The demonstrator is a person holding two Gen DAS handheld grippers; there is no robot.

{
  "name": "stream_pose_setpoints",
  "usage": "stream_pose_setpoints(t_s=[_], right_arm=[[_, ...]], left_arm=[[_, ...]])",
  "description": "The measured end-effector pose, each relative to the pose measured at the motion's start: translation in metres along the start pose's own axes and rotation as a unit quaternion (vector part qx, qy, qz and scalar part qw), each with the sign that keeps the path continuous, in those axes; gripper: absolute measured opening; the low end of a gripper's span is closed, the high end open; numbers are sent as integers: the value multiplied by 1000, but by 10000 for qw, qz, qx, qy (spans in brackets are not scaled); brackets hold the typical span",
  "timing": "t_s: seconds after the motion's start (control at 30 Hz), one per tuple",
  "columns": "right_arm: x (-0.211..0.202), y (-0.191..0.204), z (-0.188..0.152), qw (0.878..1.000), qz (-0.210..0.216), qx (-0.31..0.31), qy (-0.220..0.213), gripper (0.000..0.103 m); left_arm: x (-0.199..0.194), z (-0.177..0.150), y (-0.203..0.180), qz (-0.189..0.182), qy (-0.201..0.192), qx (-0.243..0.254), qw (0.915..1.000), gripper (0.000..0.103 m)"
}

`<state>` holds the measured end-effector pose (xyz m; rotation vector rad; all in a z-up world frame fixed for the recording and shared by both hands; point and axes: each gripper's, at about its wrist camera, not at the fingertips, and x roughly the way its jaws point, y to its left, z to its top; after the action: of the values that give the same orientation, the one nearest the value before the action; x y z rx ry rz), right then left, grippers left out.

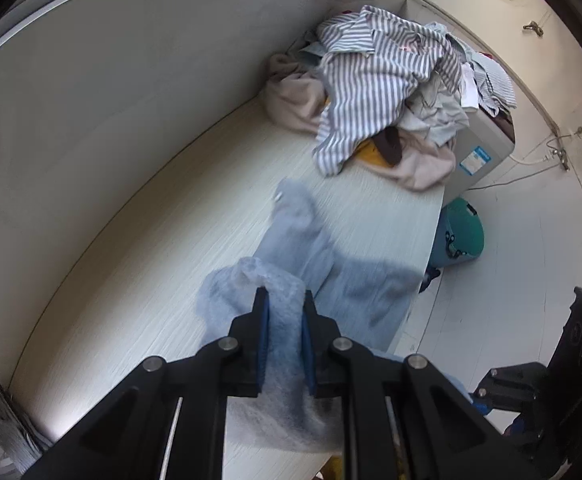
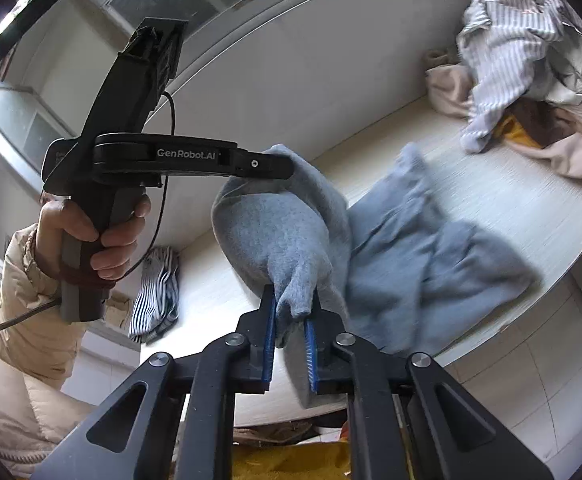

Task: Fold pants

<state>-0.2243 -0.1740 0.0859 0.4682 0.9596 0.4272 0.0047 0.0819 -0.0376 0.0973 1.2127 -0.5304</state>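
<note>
The left gripper [image 1: 284, 300] is clamped on a bunched fold of the light blue-grey fleece pants [image 1: 331, 276], the cloth filling the gap between its blue pads. The right gripper [image 2: 291, 304] likewise pinches a gathered edge of the pants [image 2: 431, 248], a tongue of fabric hanging down between its pads. In the right wrist view the left gripper [image 2: 279, 164] reaches in from the left, held by the person's left hand [image 2: 91, 236] in a cream sleeve, with the pants draped from its tip. Between the two grips the cloth hangs raised above the pale wood-grain table [image 1: 131, 280], while the rest of the pants trails blurred across the tabletop toward its edge. A pile of laundry [image 1: 391, 92], topped by a grey-and-white striped garment, sits at the far end of the table. A green bucket [image 1: 465, 232] stands on the floor beside it.
</note>
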Motion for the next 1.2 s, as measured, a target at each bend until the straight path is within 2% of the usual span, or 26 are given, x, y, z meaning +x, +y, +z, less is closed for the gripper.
stream_pose_setpoints(t_s=[0.13, 0.23, 0.33, 0.4, 0.5, 0.57, 0.67, 0.73, 0.8, 0.93, 1.0, 1.07, 1.1, 1.2], right_arm=[[3, -44, 21, 9995, 77, 289, 78, 13], [10, -92, 29, 9970, 67, 725, 245, 13], [27, -134, 31, 9933, -230, 1039, 447, 13], [37, -153, 29, 9906, -389, 1150, 629, 14], [51, -170, 26, 9873, -508, 1181, 929, 14], [51, -171, 29, 9872, -444, 1139, 1024, 16], [49, -169, 41, 9879, -494, 871, 1187, 23], [43, -163, 48, 9885, -684, 572, 1221, 30], [36, -156, 56, 9874, -1027, 234, 1182, 31], [23, -142, 72, 9866, -1220, -159, 1070, 36], [23, -129, 83, 9870, -1178, -281, 1054, 42], [33, -111, 94, 9875, -1003, -461, 1128, 53], [41, -101, 100, 9866, -949, -606, 1185, 63], [63, -82, 111, 9808, -939, -1091, 1318, 64]], left_arm=[[46, 39, -23, 136, 305, 33, 9994, 14], [86, 58, -30, 135, 590, -107, 9981, 15], [109, 71, -35, 65, 598, -295, 9978, 18], [114, 74, -36, 59, 552, -336, 9979, 33], [109, 75, -39, 241, 416, -312, 9984, 37], [99, 73, -37, 292, 296, -356, 9985, 38], [77, 62, -25, 553, 49, -623, 9965, 46], [63, 52, -15, 735, -89, -814, 9939, 47], [50, 33, 1, 895, -176, -1111, 9896, 47], [36, -7, 30, 875, -183, -1744, 9806, 47], [33, -27, 42, 853, -150, -1979, 9764, 47], [30, -46, 48, 858, -159, -2130, 9731, 47], [30, -54, 50, 890, -154, -2201, 9713, 47], [29, -82, 56, 967, -75, -2556, 9619, 47]])
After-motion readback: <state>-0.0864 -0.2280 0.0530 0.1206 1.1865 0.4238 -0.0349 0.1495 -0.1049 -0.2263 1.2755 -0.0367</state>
